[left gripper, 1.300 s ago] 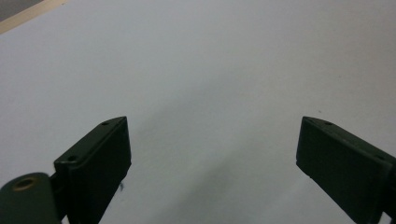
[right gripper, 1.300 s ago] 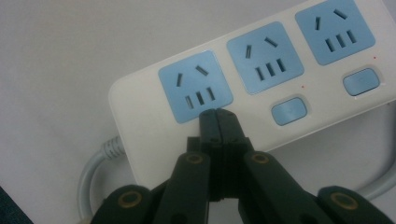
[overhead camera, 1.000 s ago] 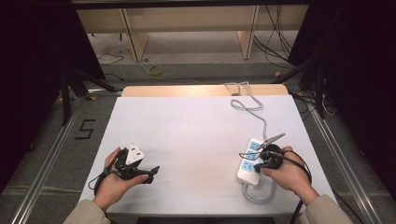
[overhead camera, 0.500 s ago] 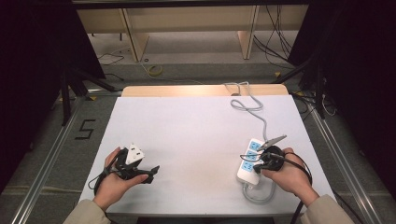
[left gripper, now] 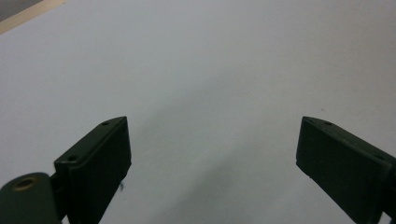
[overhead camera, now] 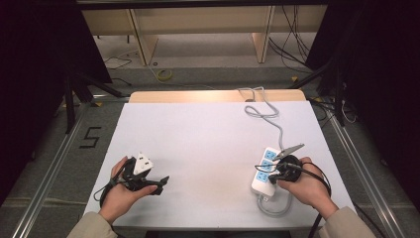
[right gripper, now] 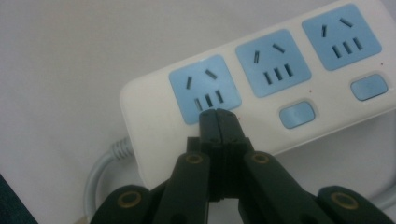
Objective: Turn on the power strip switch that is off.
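Two grippers on white table (overhead camera: pixel 208 139), one per hand, both low near front edge. Left gripper (overhead camera: pixel 161 182) at front left, lying level on its side, jaws spread wide with nothing between; left gripper view confirms: left gripper (left gripper: pixel 212 154) over bare table (left gripper: pixel 210 60), pads well apart, no object near. White three-cornered plate sits on top of its body, cable trails back past left hand (overhead camera: pixel 121 191). Right gripper (overhead camera: pixel 261 167) at front right, held by right hand (overhead camera: pixel 304 186), jaws clamped together on nothing, tips pointing at power strip (overhead camera: pixel 264 171). From right gripper view: right gripper (right gripper: pixel 218 122) tips pressed flat against each other, resting at lower edge of nearest blue socket (right gripper: pixel 204 87) on power strip (right gripper: pixel 261 93); touching or just above surface, cannot tell. Strip: white body, three blue sockets in row, two blue switches (right gripper: pixel 295 113) visible beside them. Strip lies at front right of table, long axis running roughly away from person, partly covered by gripper in high view. Grey cord (overhead camera: pixel 270 116) leaves strip's near end, loops at front edge (overhead camera: pixel 275 208), then runs up right side of table and off back edge. Well apart: left gripper and strip, most of table width between.
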Demonstrator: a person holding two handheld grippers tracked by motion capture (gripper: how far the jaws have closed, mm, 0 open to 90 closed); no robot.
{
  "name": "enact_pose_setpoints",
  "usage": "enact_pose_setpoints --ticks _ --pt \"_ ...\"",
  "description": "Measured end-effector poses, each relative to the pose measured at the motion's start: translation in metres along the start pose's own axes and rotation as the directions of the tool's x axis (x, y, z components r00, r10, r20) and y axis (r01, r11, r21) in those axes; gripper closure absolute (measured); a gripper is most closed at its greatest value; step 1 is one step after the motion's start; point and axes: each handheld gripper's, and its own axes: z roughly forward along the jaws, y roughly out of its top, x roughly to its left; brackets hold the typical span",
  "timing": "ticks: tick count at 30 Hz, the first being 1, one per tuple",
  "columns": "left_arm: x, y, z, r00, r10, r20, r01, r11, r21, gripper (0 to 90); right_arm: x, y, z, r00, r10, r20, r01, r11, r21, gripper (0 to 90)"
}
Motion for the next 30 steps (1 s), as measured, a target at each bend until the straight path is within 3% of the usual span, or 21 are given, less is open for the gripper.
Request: enact_pose_setpoints --ticks 12,30 --pt "0.0004 -0.0002 0.0000 1.0000 -0.001 0.000 0.001 1.0000 0.000 9.8 -0.0009 -0.0016 -0.0009 0.9999 0.001 0.016 0.000 0.9998 -0.020 90.0" --pt "0.0003 -0.0004 -0.0001 1.0000 -0.001 0.000 0.001 1.0000 0.000 10.2 -0.0036 -0.0052 -0.0071 0.9995 -0.002 0.033 0.005 0.9938 -0.111 90.0"
